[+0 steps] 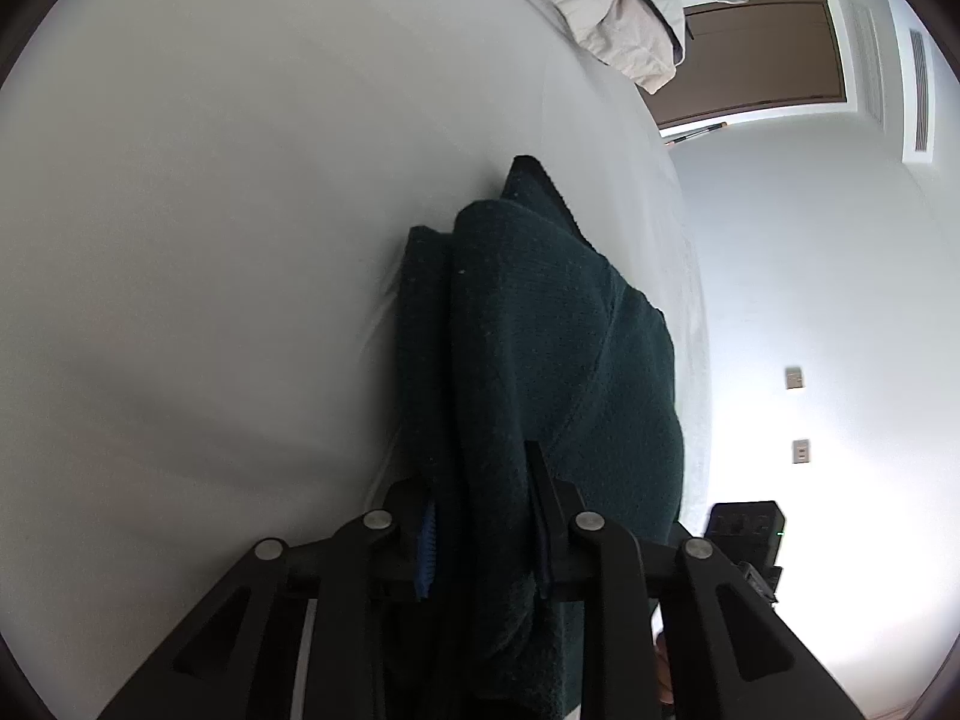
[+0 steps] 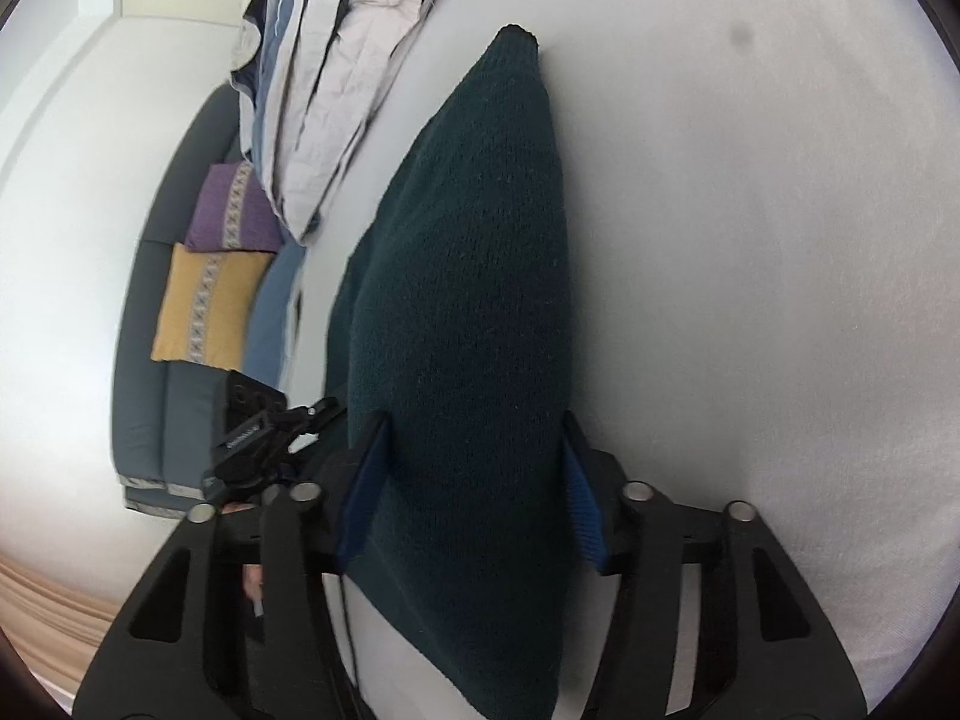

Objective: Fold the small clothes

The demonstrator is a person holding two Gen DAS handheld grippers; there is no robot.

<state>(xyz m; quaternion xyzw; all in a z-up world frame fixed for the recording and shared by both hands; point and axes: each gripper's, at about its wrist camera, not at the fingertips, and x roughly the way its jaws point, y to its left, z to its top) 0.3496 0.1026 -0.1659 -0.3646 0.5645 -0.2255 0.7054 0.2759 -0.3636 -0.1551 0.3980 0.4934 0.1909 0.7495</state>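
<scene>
While both tongs (image 1: 480, 516) (image 2: 474, 480) clamp the dark-green knit (image 2: 468, 276) — white bedsheet (image 1: 210, 240) beneath | lettering unreadable

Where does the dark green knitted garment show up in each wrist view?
Left wrist view: the dark green knitted garment runs from lower centre up to mid-frame, clamped in the left gripper.
Right wrist view: it fills the centre, held in the right gripper.
Shared landmark: the crumpled pale striped bedding at the top of both pictures.
</scene>
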